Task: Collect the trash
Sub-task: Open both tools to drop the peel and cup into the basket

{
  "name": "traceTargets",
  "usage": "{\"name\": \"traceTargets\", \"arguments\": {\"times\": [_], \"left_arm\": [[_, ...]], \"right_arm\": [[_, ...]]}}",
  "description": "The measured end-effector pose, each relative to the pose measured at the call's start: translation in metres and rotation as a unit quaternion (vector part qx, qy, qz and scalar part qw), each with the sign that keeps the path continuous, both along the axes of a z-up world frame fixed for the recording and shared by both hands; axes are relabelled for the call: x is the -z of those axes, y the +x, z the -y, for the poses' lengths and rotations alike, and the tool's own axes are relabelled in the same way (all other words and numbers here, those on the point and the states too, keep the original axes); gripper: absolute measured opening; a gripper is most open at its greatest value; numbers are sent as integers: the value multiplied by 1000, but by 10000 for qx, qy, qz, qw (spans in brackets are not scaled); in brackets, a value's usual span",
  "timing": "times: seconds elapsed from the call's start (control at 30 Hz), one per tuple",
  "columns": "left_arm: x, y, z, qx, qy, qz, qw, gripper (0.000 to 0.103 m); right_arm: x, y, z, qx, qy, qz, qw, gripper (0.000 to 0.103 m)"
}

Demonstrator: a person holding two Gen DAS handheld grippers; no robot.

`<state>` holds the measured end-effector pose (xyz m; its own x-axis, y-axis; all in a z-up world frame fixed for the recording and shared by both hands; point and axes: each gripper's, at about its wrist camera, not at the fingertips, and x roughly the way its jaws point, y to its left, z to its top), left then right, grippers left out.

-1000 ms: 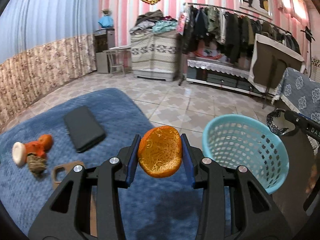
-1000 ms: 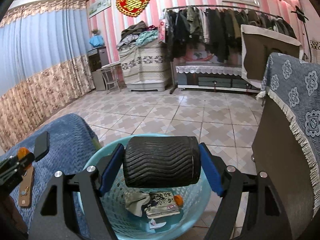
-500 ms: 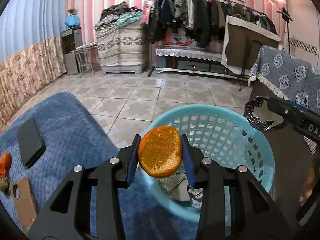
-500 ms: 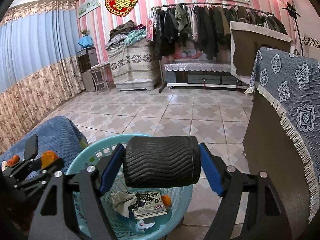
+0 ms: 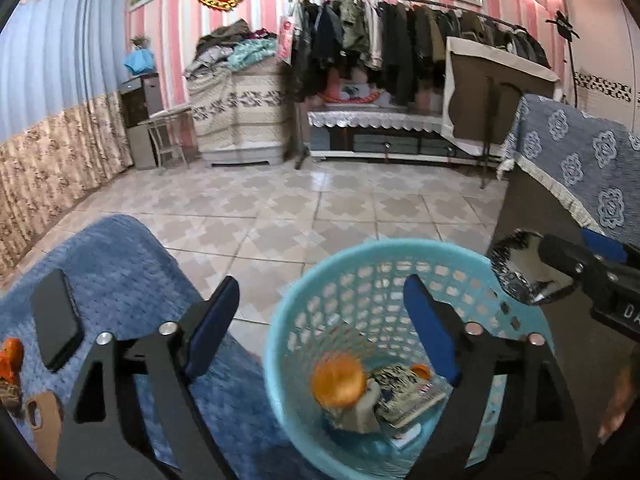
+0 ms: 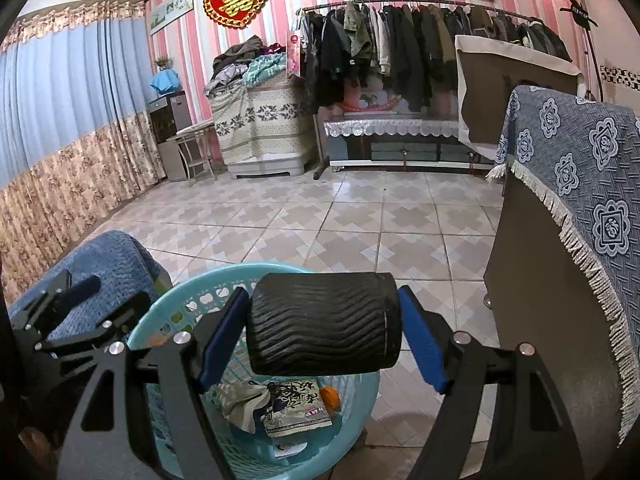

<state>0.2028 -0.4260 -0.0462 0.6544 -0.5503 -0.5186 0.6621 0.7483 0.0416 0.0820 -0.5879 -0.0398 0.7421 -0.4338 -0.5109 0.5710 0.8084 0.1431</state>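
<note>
My left gripper (image 5: 320, 320) is open and empty above the light blue basket (image 5: 384, 252). An orange peel (image 5: 340, 384), blurred, is inside the basket on crumpled paper and a printed packet (image 5: 408, 394). My right gripper (image 6: 322, 330) is shut on a black ribbed cup (image 6: 324, 324), held sideways over the basket's (image 6: 248, 276) far rim. The cup's foil-lined mouth shows in the left wrist view (image 5: 528, 268) at the right. The left gripper also shows in the right wrist view (image 6: 76, 312) at the left.
A blue blanket (image 5: 120, 264) lies left of the basket with a black phone (image 5: 56, 320), a brown phone case (image 5: 44, 428) and an orange toy (image 5: 10, 360). A brown cabinet with a blue patterned cloth (image 6: 568, 160) stands to the right. Tiled floor lies beyond.
My left gripper swung right from the blanket to over the basket, opened and let go of the orange peel, which is now in the basket. The right gripper barely moved.
</note>
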Motion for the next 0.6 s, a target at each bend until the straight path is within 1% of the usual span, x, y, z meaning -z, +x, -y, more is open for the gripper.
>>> {"name": "traceTargets", "arguments": {"times": [0.17,0.2,0.3,0.6], "left_arm": [[-12,16,-22,-444,-144,28,9989,97],[-15,18,-26,-513,-175,50,9985,98],[-25,24,-42,-743,-260,156,9968,98],[-36,37,-83,-1158,-518,85,9919,98]], "right_arm": [[-1,7,-4,-75,-42,-50,10000,74],[-1,8,-6,-94,-54,-50,9999,74],[0,14,-13,-114,-121,-78,9998,74],[4,27,-30,-90,-132,-84,9998,75]]}}
